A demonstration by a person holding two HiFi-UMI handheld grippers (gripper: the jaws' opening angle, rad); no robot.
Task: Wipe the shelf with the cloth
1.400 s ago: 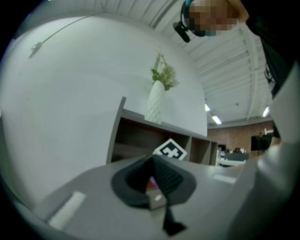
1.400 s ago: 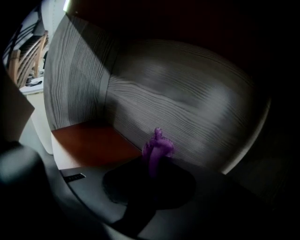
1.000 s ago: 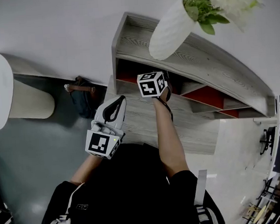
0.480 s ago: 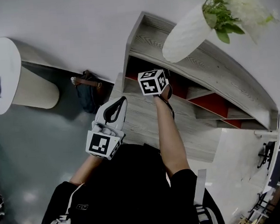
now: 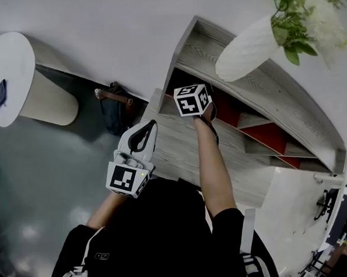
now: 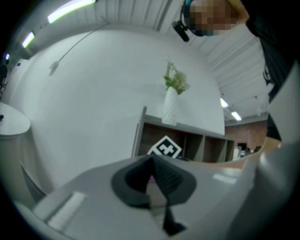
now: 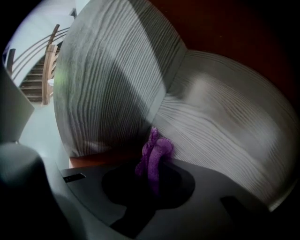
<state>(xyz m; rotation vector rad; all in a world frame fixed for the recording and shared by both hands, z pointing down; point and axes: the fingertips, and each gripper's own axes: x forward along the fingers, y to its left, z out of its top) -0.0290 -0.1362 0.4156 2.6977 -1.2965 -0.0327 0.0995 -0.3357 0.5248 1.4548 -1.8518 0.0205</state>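
Cloth (image 7: 154,157), purple and bunched, is clamped in my right tongs (image 7: 152,174) inside the end compartment of the shelf (image 7: 220,117). Its long axis runs along the jaws, tip toward the corner. Wiping looks under way here, and I judge the other compartments are not yet done. My left tongs (image 6: 152,183) are together, empty.

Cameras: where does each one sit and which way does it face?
Head view: on the head, looking steeply down at shelf; shows torso, arms, left gripper.
Left gripper view: faces wall and shelf past its shut jaws.
Right gripper view: inside a shelf compartment; right gripper shut on purple cloth.
Shared: head and left gripper views both show vase, marker cube.
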